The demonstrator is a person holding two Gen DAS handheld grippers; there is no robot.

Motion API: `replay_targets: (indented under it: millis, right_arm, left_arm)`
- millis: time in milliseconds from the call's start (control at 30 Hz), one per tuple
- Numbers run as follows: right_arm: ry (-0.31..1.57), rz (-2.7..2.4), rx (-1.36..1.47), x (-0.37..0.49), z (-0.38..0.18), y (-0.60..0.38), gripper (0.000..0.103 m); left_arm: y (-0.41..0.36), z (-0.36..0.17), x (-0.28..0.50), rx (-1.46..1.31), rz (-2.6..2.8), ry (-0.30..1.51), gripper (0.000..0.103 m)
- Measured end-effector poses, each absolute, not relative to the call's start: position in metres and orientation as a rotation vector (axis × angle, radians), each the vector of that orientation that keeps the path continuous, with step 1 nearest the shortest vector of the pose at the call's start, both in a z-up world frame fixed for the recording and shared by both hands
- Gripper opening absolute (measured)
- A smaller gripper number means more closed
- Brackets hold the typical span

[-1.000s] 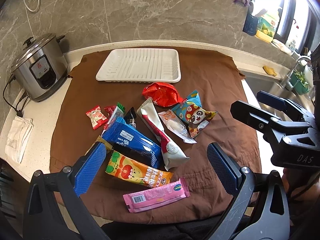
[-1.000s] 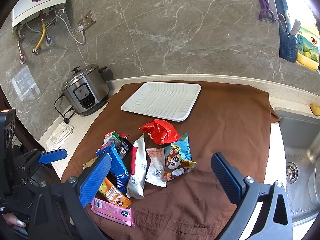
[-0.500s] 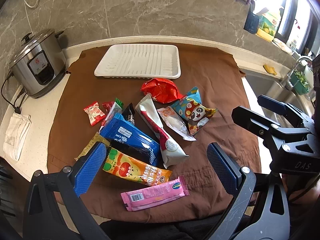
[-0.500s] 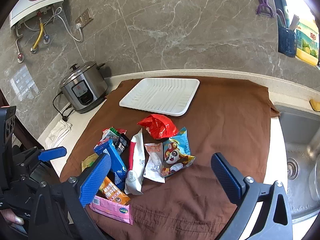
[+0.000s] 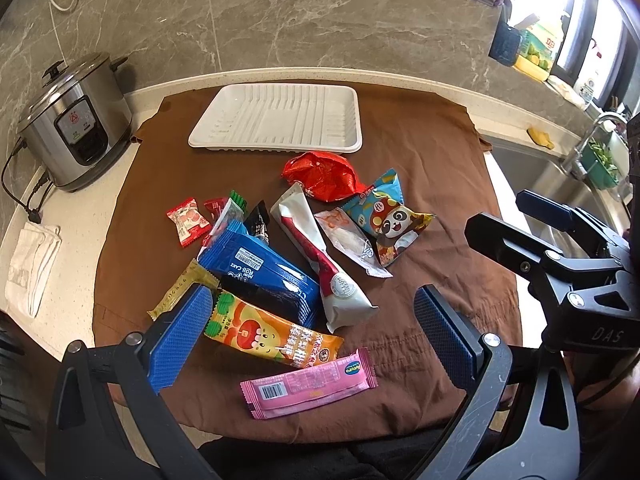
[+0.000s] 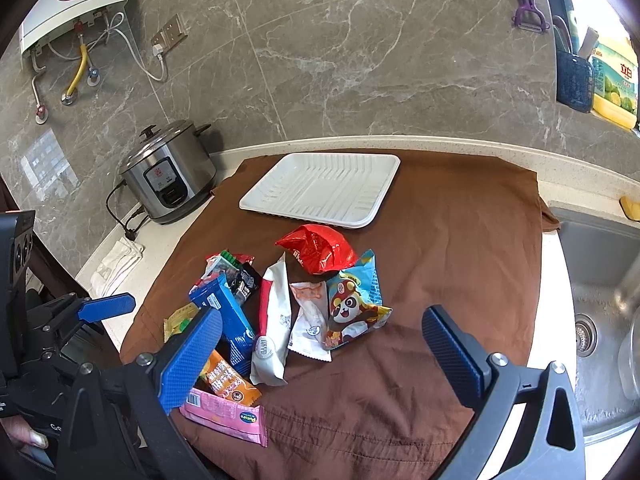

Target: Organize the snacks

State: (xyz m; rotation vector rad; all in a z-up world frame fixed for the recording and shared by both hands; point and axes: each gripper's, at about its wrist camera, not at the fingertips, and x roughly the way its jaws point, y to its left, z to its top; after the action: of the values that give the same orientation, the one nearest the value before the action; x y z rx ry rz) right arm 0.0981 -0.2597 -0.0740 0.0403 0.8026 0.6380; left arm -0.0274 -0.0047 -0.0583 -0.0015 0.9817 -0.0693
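Several snack packs lie in a heap on a brown cloth (image 5: 440, 184): a red bag (image 5: 320, 176), a panda bag (image 5: 392, 216), a long white pack (image 5: 324, 268), a blue pack (image 5: 260, 272), an orange bar (image 5: 272, 334) and a pink bar (image 5: 308, 384). An empty white tray (image 5: 276, 120) sits behind them; it also shows in the right wrist view (image 6: 320, 188). My left gripper (image 5: 312, 332) is open and empty, hovering over the near packs. My right gripper (image 6: 320, 352) is open and empty above the heap's near edge.
A steel rice cooker (image 5: 72, 124) stands at the left with a folded white cloth (image 5: 32, 268) near it. A sink (image 6: 600, 300) lies to the right of the cloth. A marble wall rises behind the counter.
Both grippers have drifted slightly forward and lower toward the snacks. Both stay open and nothing on the cloth has moved.
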Motion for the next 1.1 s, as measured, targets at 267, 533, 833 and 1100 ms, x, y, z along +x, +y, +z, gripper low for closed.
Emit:
replay_targets:
  millis: [267,533,833,1100]
  right_arm:
    - [0.816,0.646,0.044,0.099,-0.075,-0.257,0.103]
    - [0.824,0.65,0.035,0.103,-0.075,-0.25,0.103]
    - [0.852,0.656,0.028,0.111,-0.081,-0.239,0.103]
    - [0.873,0.642,-0.002,0.127,-0.088,-0.223,0.103]
  left_arm:
    - [-0.001,-0.059,-0.026,-0.008,-0.064,0.985,0.102]
    - [0.007,-0.059,-0.024,-0.018,-0.057,0.989,0.102]
    - [0.024,-0.066,-0.016,-0.052,-0.043,1.008,0.102]
    - [0.064,-0.079,-0.001,-0.148,-0.003,1.026,0.102]
